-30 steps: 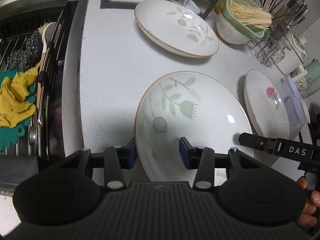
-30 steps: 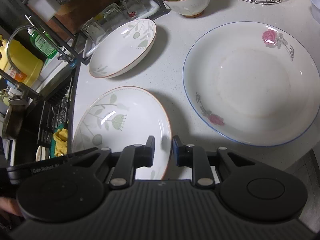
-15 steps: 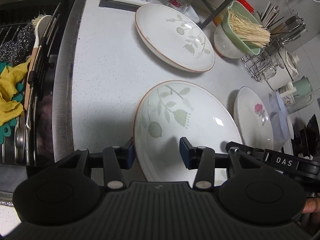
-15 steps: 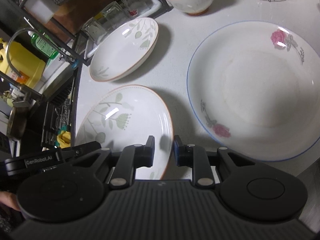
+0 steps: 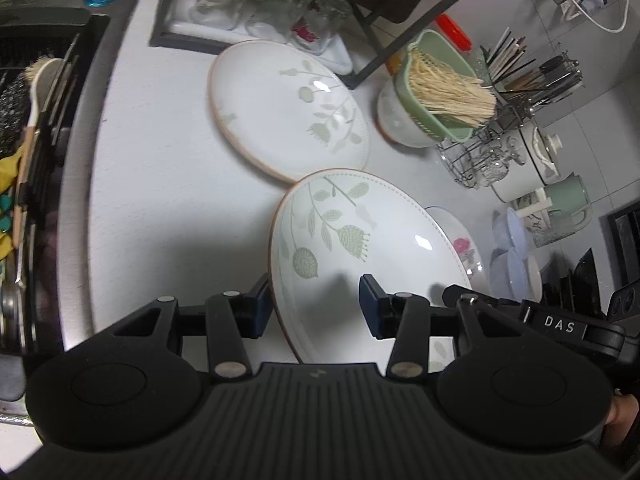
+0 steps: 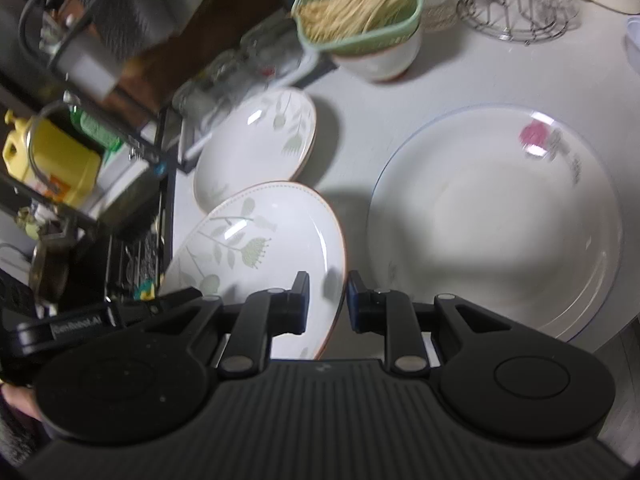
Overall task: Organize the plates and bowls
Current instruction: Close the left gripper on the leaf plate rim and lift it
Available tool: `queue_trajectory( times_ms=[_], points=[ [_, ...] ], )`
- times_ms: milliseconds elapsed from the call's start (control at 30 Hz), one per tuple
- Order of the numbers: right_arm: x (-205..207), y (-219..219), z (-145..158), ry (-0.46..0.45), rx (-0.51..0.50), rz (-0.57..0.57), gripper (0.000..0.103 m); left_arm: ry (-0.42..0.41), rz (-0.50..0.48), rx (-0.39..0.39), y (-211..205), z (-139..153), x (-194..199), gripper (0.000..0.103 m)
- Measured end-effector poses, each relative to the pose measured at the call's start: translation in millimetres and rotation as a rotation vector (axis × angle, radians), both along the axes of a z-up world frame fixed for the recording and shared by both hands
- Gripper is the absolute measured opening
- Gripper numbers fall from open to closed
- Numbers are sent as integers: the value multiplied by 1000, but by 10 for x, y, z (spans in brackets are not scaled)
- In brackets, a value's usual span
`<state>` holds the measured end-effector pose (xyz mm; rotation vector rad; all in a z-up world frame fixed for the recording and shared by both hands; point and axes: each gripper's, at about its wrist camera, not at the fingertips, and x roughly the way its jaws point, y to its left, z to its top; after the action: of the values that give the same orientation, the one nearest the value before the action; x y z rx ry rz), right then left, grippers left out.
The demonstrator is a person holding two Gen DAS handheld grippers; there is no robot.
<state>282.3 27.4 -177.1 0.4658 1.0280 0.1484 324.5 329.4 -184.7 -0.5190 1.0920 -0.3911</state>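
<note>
A leaf-patterned plate [image 5: 360, 256] with a brown rim is held up off the white counter, tilted. My left gripper [image 5: 314, 308] has its fingers on either side of the plate's left rim. My right gripper [image 6: 327, 298] is shut on the plate's right rim [image 6: 280, 248]. A second leaf-patterned plate [image 5: 284, 108] lies on the counter behind it, and shows in the right wrist view [image 6: 256, 148]. A larger rose-patterned plate [image 6: 496, 216] lies to the right, partly hidden in the left wrist view [image 5: 464, 244].
A white bowl [image 5: 400, 124] holding a green basket of sticks [image 5: 436, 88] stands at the back. Glasses on a tray [image 5: 264, 12], a wire rack [image 5: 488, 152], jars, a green mug [image 5: 568, 196] and pale lids [image 5: 512, 256] crowd the right. The sink [image 5: 32, 160] lies left.
The held plate has risen off the counter and moved back toward the second leaf plate, now overlapping its near edge. Both grippers moved with it.
</note>
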Motion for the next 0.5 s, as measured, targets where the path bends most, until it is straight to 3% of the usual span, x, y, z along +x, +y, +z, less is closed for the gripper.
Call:
queue_trajectory(
  times_ms=[267, 500],
  points=[
    [124, -531, 344, -68, 12, -48, 23, -29, -41, -29, -558, 185, 154, 50],
    [124, -1044, 334, -62, 8, -48, 23, -12, -78, 8, -1134, 174, 206, 50]
  ],
)
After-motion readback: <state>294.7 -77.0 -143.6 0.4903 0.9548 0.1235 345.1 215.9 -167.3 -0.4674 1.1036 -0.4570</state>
